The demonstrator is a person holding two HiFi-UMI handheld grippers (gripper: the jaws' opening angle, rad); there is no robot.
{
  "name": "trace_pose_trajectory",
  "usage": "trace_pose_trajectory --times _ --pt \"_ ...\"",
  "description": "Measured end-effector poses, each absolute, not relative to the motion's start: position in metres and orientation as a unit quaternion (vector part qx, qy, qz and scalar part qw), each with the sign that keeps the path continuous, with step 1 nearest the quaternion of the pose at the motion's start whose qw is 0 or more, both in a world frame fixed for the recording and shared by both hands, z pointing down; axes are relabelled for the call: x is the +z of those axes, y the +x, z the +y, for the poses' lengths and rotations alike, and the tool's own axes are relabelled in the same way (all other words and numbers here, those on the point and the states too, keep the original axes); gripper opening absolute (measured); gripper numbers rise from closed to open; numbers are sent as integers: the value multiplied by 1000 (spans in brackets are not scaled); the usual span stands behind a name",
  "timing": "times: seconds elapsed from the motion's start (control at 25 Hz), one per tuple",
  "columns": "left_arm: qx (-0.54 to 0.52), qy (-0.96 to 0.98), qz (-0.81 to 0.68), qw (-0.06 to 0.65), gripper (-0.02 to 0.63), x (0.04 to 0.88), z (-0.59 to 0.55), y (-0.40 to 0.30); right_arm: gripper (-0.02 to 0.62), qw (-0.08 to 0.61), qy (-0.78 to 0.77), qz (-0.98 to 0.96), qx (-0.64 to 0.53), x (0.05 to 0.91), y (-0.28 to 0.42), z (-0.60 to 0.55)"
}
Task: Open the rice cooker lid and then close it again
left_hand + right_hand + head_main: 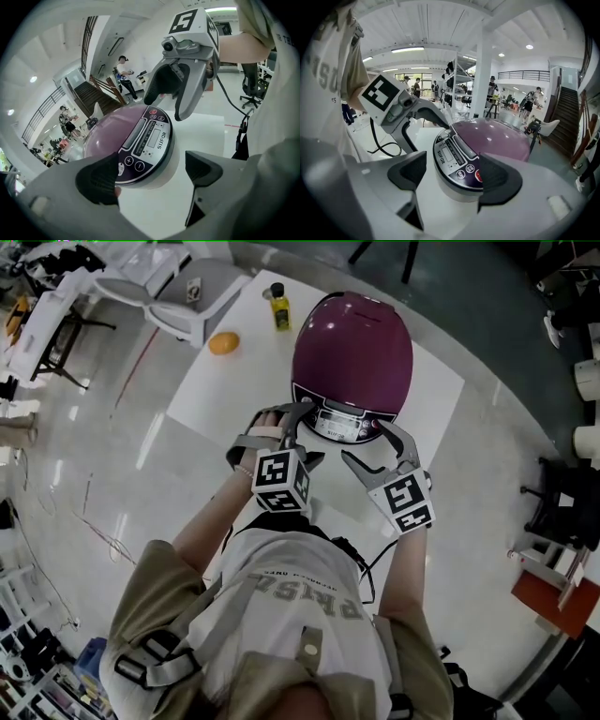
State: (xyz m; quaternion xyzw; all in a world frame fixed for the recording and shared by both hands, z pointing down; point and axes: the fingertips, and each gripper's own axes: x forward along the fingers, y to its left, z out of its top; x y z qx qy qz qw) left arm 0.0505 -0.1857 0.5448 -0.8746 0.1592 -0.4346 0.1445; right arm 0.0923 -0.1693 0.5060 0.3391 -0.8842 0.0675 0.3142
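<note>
The rice cooker [352,362] stands on the desk [225,395] just ahead of both claws, its front panel facing them. The left claw [305,435] and right claw [368,444] are wide open and grip nothing. The lid [356,329] looks shut, so opening and closing both appear still to do.

You hold your left grey plastic gripper [307,435] and your right grey plastic gripper [370,444] side by side before your chest, both tilted forward and down. Each one's black-padded jaws stand apart, gripping nothing. Your forearms [211,521] are bare.
</note>
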Motion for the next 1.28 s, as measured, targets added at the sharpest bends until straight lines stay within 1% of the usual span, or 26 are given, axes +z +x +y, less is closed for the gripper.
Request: trace_pose_trajectory --times 0.24,0.68,1.12,1.28 --pt "-450 -866 138 168 459 548 -185 60 333 373 314 -871 61 520 90 -168" --pt "-481 -845 108 208 472 552 -187 70 344 445 255 -858 29 536 75 -168" --pt "-499 -831 96 225 479 563 -188 70 345 468 239 -850 35 549 66 -170" --pt "-507 -828 85 223 499 564 -186 69 345 471 234 -849 49 548 65 -169"
